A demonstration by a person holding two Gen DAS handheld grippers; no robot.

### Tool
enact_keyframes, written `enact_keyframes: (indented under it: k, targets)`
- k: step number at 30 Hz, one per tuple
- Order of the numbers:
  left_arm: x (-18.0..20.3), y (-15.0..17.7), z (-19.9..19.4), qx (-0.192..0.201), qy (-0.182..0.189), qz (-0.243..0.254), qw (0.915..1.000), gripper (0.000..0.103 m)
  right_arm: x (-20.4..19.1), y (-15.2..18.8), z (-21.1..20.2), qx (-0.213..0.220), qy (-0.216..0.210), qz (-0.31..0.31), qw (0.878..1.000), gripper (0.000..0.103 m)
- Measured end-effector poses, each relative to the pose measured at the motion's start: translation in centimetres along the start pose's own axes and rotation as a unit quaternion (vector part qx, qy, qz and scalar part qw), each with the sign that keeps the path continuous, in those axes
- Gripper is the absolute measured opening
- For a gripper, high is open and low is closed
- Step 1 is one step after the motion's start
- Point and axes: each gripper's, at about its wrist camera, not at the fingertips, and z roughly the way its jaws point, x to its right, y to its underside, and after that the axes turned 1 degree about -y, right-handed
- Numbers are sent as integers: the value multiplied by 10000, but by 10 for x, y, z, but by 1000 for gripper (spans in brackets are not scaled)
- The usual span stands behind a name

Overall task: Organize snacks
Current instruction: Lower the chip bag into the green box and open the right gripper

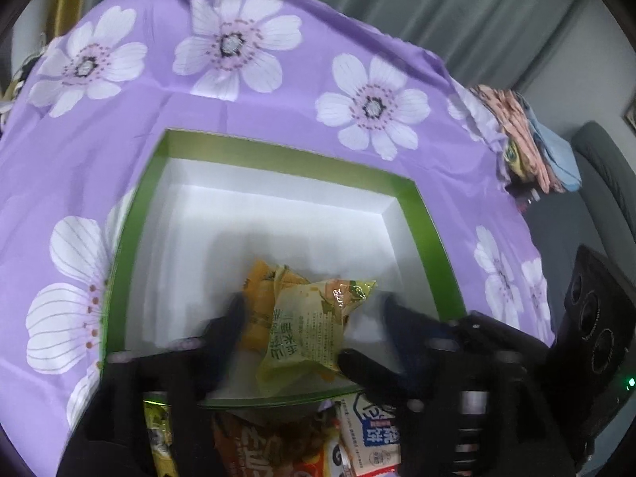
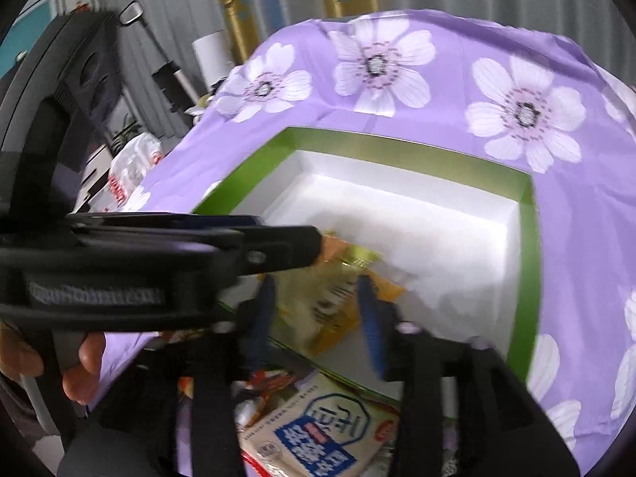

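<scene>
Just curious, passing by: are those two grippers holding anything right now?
Left gripper: open, holding nothing.
Right gripper: open, holding nothing.

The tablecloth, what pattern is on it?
Purple tablecloth printed with large white flowers, clearest in the left wrist view.

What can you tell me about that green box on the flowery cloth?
The green box is a shallow, open rectangular tray, apparently cardboard, with bright green walls and a plain white inside. It sits flat on the purple flowered cloth. Most of its floor is bare; two crinkly snack packets, yellow-green and orange, lie together near its front edge.
</scene>
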Motion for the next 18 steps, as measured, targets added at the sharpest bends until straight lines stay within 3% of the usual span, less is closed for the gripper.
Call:
enact_keyframes:
  k: [9, 13, 18]
  targets:
    - [-13, 2, -38, 299, -38, -127, 9995, 86, 21, 16, -50, 380, 147, 502, 9979, 57]
    - [-12, 9, -54, 395, -15, -108, 9992, 96, 22, 26, -69, 457, 155, 597, 9970, 57]
    - [-13, 22, -68, 374, -7, -170, 9992, 96, 24, 37, -85, 539, 191, 704, 9959, 58]
